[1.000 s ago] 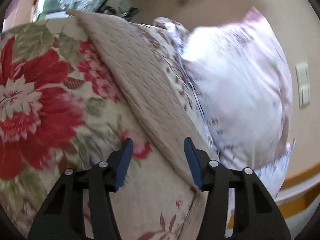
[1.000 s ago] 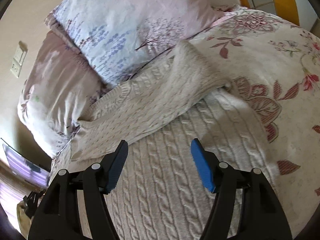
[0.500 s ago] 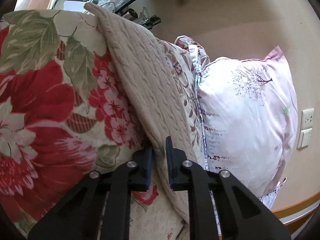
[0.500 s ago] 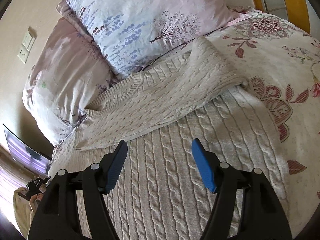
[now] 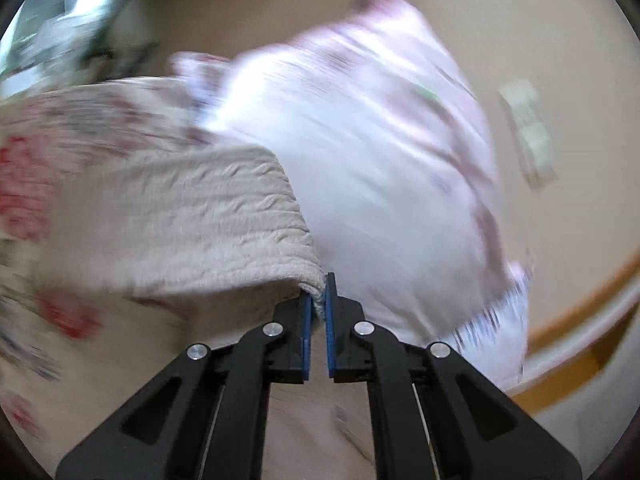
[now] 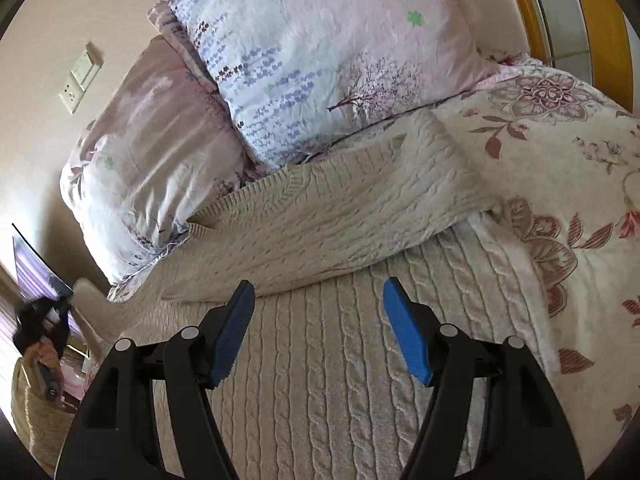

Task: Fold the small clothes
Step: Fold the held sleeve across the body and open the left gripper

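- Flowered bedspread (image 6: 560, 148) covers the bed, with two pale printed pillows (image 6: 320, 48) leaning against a beige wall (image 6: 60, 20).
- A cream cable-knit sweater (image 6: 320, 360) lies flat on the bedspread, one sleeve (image 6: 340, 216) folded across its chest just below the pillows.
- The left claw (image 5: 318, 300) is clamped on the edge of a sweater part, lifted in a blurred view.
- The right claw (image 6: 320, 304) hangs over the sweater's body, its blue pads spread wide, holding nothing.

A cream cable-knit sweater (image 6: 344, 352) lies flat on the bed, one sleeve (image 6: 360, 216) folded across its chest, the other lifted.
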Motion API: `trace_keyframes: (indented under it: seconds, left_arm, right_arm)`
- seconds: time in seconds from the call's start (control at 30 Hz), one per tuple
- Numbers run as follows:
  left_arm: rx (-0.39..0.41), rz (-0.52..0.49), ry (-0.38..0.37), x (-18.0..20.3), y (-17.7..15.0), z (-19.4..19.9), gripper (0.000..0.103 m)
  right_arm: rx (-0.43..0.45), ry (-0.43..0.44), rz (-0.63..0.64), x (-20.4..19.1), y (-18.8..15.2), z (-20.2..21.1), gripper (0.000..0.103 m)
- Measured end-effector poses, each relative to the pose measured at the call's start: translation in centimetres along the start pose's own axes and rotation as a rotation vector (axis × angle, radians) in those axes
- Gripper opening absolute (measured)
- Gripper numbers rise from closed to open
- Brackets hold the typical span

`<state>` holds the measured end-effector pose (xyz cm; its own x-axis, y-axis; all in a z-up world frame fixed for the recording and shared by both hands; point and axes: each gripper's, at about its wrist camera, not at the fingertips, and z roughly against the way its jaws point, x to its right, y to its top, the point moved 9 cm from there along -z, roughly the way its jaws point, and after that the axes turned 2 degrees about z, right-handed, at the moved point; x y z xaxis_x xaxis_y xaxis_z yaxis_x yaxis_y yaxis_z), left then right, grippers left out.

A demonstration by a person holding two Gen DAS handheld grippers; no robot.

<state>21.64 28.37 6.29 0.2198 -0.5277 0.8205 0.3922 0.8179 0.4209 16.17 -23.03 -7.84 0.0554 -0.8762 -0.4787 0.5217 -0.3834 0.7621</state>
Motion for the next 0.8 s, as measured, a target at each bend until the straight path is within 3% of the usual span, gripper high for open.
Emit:
trace_keyframes:
  seconds: [0.13,0.2,0.3,0.43,0.53,0.6,0.7,0.8]
  left_arm:
    - [-0.146,-0.152,-0.105,7.9,-6.8,-3.8,0.005]
    - [-0.221,-0.222,-0.12,10.5,-10.4,-5.8,0.005]
    - [-0.376,-0.339,-0.102,12.8,-19.2,-11.0,0.005]
    - [-0.517,-0.459,-0.032,12.1,-26.4,-14.7,0.012]
    - [-0.564,-0.491,-0.04,11.3,-27.4,-13.9,0.037]
    - [-0.539,-0.509,-0.049,10.8,-26.5,-12.0,0.05]
    - [-0.471,-0.53,-0.035,9.6,-23.7,-8.7,0.05]
    - [-0.414,-0.514,0.027,7.5,-20.2,-7.1,0.048]
  right_arm:
    - [0.002,-0.002,-0.012,0.4,-0.1,0.2,0.068]
    - [0.003,-0.003,-0.016,0.5,-0.1,0.3,0.068]
    - [0.004,-0.013,-0.008,0.7,-0.2,0.6,0.068]
    - [-0.005,-0.034,0.012,1.0,-0.1,1.0,0.068]
    - [-0.01,-0.037,0.065,0.5,0.5,1.4,0.068]
    - [-0.022,-0.023,0.107,-0.5,0.9,1.3,0.068]
    - [-0.063,0.037,0.216,-3.9,1.1,0.5,0.068]
    - [-0.094,0.097,0.371,-8.6,1.0,-0.9,0.068]
